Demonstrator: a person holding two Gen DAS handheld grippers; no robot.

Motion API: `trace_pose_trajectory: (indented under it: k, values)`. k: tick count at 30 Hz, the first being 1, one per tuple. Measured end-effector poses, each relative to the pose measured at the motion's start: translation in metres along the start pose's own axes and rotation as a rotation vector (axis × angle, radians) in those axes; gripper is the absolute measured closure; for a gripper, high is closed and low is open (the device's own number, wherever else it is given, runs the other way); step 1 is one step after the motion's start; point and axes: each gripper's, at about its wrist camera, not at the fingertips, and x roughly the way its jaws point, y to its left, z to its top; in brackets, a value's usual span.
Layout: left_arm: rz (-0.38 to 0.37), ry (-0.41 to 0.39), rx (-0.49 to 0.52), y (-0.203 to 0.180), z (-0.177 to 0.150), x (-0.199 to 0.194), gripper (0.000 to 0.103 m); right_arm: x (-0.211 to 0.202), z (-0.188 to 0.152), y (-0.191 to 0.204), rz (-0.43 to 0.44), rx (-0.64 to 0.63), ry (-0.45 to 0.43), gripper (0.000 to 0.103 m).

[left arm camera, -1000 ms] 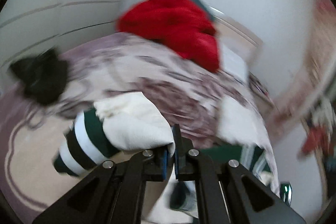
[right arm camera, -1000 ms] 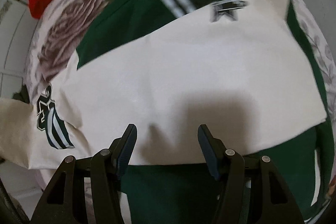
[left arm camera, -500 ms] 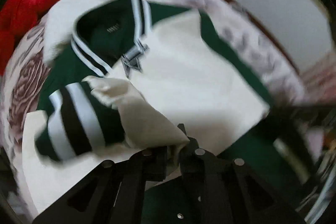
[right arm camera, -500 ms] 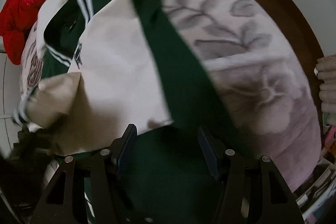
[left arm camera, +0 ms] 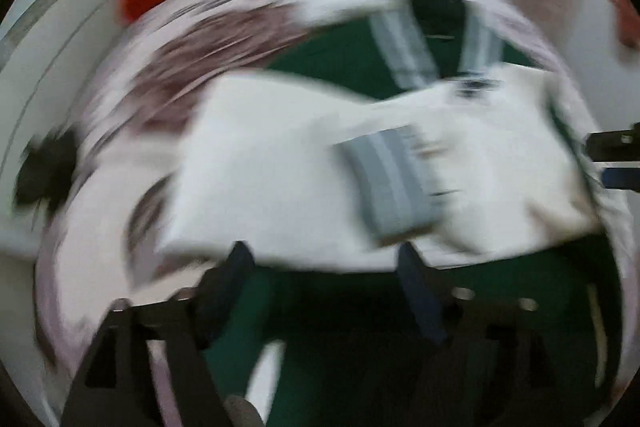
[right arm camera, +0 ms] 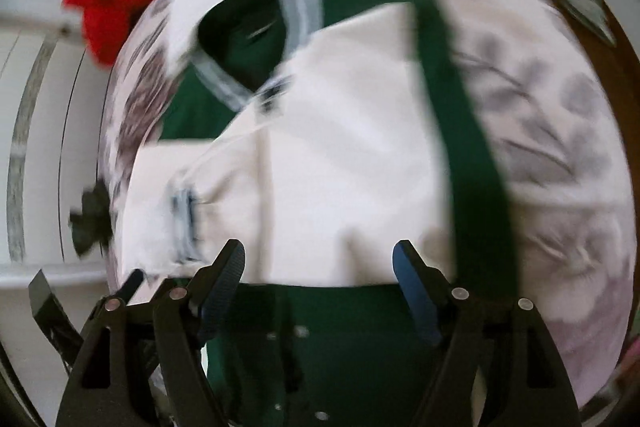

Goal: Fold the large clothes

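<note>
**Both Grippers Opening Above the Jacket**

Left wrist view: our left gripper [left arm camera: 324,267] is opening, nothing between its jaws; the green-and-cream fabric jacket [left arm camera: 280,163] lies ahead.

Right wrist view: our right gripper [right arm camera: 319,265] is opening, empty; the jacket [right arm camera: 340,167] lies ahead on the floral bedspread [right arm camera: 560,147].

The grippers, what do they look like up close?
Both are matte black plastic. The right gripper has two angular linkage arms with silver rivets and dark blue ribbed pads on the fingertips. The left gripper, though blurred, looks the same build.

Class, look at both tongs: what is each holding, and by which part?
Nothing. The left tongs and right tongs are both opening, empty, above the green-and-cream varsity jacket.
</note>
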Motion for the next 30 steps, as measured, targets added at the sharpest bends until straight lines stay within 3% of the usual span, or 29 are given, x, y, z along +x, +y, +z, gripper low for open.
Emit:
trace_pose_trajectory:
  k: [3,6,10,13,14,15,16,17,19,22,25,26,29,30]
  values:
    - [0.066,0.096,-0.136,0.037,-0.022,0.030,0.020,0.033,0.008,0.067,-0.055,-0.186,0.014,0.022]
    - [0.098,0.125,-0.218,0.059,-0.031,0.050,0.020,0.078,0.000,0.122,-0.152,-0.367,0.040,0.022]
    - [0.112,0.106,-0.262,0.070,-0.029,0.059,0.020,0.131,-0.018,0.158,-0.264,-0.519,0.092,0.022]
    - [0.101,0.098,-0.284,0.075,-0.025,0.060,0.020,0.153,-0.022,0.165,-0.360,-0.563,0.089,0.023]
    - [0.099,0.096,-0.287,0.076,-0.023,0.060,0.020,0.152,-0.022,0.163,-0.354,-0.549,0.071,0.025]
    - [0.094,0.096,-0.288,0.077,-0.022,0.060,0.020,0.149,-0.020,0.161,-0.345,-0.531,0.054,0.041]
    - [0.091,0.094,-0.291,0.077,-0.021,0.060,0.020,0.143,-0.018,0.157,-0.336,-0.501,0.033,0.068]
    - [0.086,0.092,-0.294,0.078,-0.020,0.058,0.020,0.137,-0.015,0.152,-0.318,-0.473,0.018,0.079]
    - [0.075,0.094,-0.300,0.079,-0.018,0.056,0.020,0.107,-0.009,0.132,-0.243,-0.361,-0.040,0.089]
    - [0.051,0.088,-0.313,0.080,-0.014,0.047,0.020,0.053,-0.008,0.095,-0.180,-0.220,-0.141,0.090]
    - [0.044,0.052,-0.308,0.081,-0.008,0.033,0.020,0.003,-0.006,0.026,-0.155,-0.032,-0.213,0.090]
    - [0.045,0.042,-0.305,0.081,-0.005,0.030,0.020,-0.001,-0.003,0.004,-0.146,0.014,-0.197,0.089]
    - [0.052,0.023,-0.287,0.081,0.006,0.025,0.020,0.013,0.002,-0.078,-0.098,0.203,-0.025,0.070]
    - [0.058,0.024,-0.276,0.081,0.010,0.025,0.020,0.009,-0.001,-0.097,-0.061,0.267,-0.021,0.067]
